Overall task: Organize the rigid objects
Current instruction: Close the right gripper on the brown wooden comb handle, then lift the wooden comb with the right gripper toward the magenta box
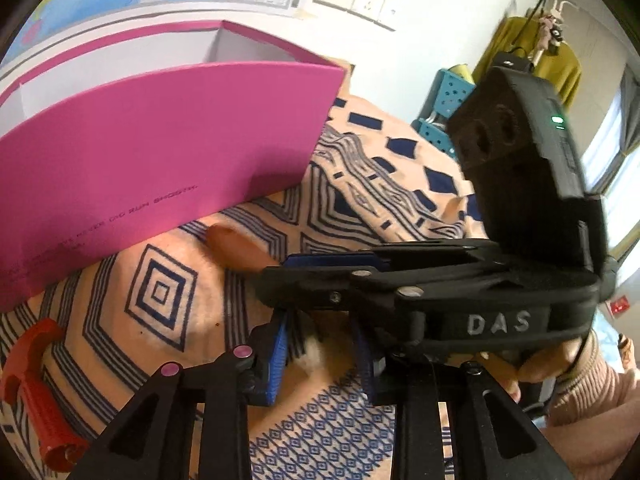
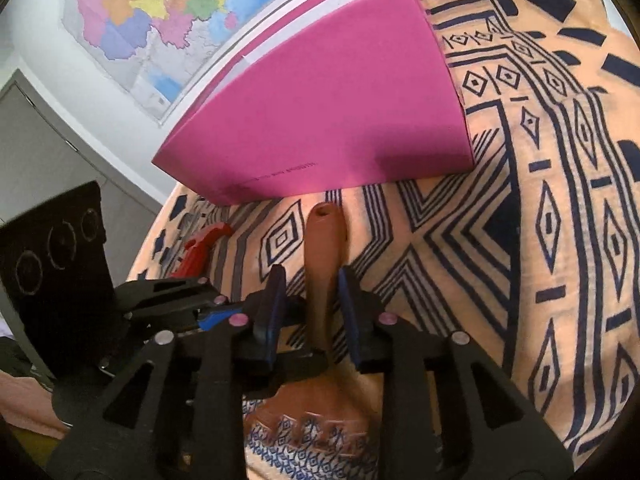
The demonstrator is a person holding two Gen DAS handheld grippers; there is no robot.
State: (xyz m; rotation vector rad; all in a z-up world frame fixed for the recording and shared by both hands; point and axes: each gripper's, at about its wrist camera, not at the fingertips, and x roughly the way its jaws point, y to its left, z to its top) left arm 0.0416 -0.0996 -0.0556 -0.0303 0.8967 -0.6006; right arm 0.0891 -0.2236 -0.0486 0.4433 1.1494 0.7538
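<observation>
Leaving the red plastic tool (image 1: 36, 384) lying untouched near the left edge of the patterned cloth (image 2: 520, 240), probably for a later turn. Holding the left gripper (image 1: 320, 356) pinched shut over the near edge; blurring something pale between its fingers beyond naming. Straddling the brown handle (image 2: 322, 248), mid-cloth, with the right gripper (image 2: 310, 280), fingers apart and not pressing, a gap showing on one side. Seemingly lining up a lift toward the pink box (image 2: 320, 100) standing along the far edge. Hiding the handle's wider end under the fingers, and most of the box's inside.
</observation>
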